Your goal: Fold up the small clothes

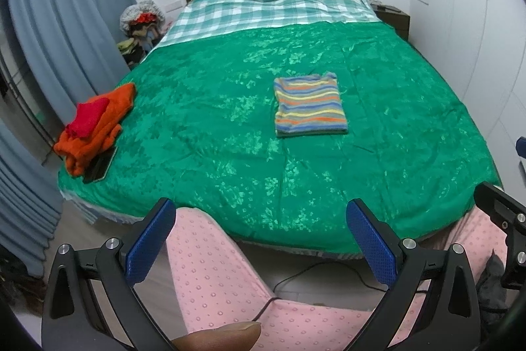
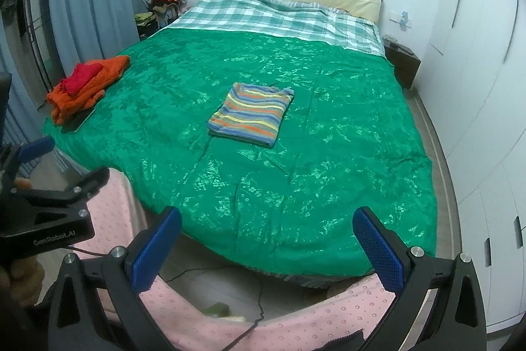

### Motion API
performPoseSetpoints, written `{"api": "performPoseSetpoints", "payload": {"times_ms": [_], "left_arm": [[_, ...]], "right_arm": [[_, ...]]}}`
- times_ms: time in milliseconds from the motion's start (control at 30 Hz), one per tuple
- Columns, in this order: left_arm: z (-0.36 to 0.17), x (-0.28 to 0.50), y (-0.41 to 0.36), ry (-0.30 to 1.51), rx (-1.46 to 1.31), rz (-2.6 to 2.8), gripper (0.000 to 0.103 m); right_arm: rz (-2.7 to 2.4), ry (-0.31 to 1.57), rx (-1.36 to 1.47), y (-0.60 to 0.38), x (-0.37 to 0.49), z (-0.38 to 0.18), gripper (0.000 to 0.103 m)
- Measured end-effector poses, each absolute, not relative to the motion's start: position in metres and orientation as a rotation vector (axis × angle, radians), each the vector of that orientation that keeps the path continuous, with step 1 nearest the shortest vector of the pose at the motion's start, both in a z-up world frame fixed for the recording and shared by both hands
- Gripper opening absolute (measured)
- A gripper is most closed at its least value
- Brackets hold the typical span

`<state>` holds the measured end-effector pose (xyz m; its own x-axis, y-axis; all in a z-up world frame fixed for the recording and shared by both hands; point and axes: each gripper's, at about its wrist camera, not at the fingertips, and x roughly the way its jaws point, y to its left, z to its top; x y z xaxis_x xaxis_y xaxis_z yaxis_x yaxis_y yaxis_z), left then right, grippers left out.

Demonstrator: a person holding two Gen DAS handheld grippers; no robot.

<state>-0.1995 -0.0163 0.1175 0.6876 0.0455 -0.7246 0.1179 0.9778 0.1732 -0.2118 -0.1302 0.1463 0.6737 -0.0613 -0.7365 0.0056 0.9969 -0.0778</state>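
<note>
A striped shirt [image 1: 310, 104] lies folded flat near the middle of the bed [image 1: 230, 153], with bare green cover on all sides of it. An orange pile [image 1: 95, 127] with a red cloth [image 1: 87, 117] on top sits at the bed's left edge, well apart from the shirt. The left claw [image 1: 261, 239] and right claw [image 2: 267, 247] both hang wide open and hold nothing, over pink legs [image 1: 210, 268] near the bed's front edge.
</note>
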Motion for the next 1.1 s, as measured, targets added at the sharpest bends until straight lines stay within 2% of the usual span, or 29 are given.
{"api": "performPoseSetpoints", "payload": {"times_ms": [1100], "left_arm": [[0.118,-0.183,-0.025,0.846,0.229,-0.048,0.103]], "right_arm": [[-0.110,0.828,-0.079,-0.138,-0.205,0.153,0.102]]}}
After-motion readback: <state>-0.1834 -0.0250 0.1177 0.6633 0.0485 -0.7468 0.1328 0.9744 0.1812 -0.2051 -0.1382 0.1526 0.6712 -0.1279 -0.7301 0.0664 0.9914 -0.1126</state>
